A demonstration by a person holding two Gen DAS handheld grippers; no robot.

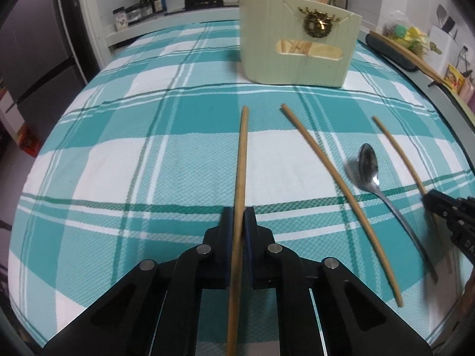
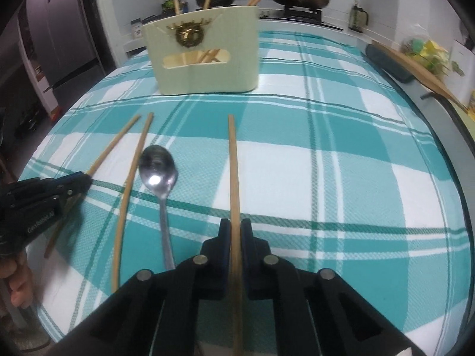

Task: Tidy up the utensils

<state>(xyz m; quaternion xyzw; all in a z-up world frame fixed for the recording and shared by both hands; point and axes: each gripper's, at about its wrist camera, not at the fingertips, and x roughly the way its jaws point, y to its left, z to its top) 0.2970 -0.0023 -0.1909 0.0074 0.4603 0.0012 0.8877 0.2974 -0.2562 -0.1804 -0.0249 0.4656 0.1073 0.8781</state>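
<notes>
Now your left gripper (image 1: 240, 222) and right gripper (image 2: 235, 231) each clamp one chopstick (image 1: 241, 160) (image 2: 234, 163), so next lift both toward the holder (image 1: 297, 50) ahead.

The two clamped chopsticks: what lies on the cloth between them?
One loose chopstick and the spoon lie between the left gripper's chopstick and the right gripper's chopstick; both wrist views show it.
</notes>
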